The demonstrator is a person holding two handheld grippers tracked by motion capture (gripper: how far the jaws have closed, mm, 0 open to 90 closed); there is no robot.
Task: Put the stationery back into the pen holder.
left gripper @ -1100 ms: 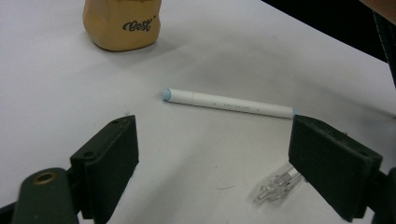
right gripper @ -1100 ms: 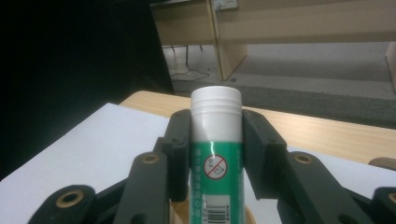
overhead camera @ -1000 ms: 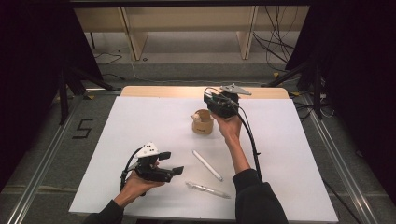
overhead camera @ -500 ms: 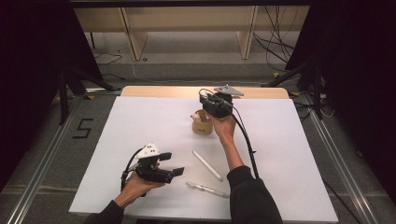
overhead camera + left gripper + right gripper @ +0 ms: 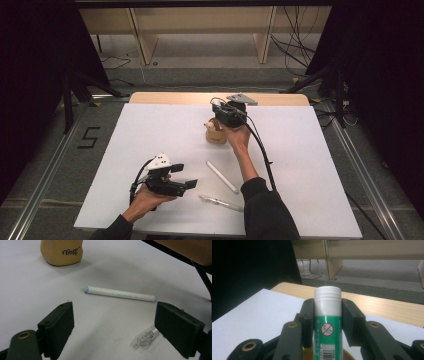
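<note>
Right gripper sits at the far middle of the white table, jaws clamped on a green-and-white glue stick, white end up, directly over the tan cup. Left gripper is low at the near left, jaws spread wide, nothing between them. White marker lies flat just ahead of it, clear pen nearer, by one jaw. Cup stands beyond the marker.

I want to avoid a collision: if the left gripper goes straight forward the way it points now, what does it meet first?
Probably the white pen, lying across the line between its open jaws; the clear pen sits off-centre, near one jaw.
</note>
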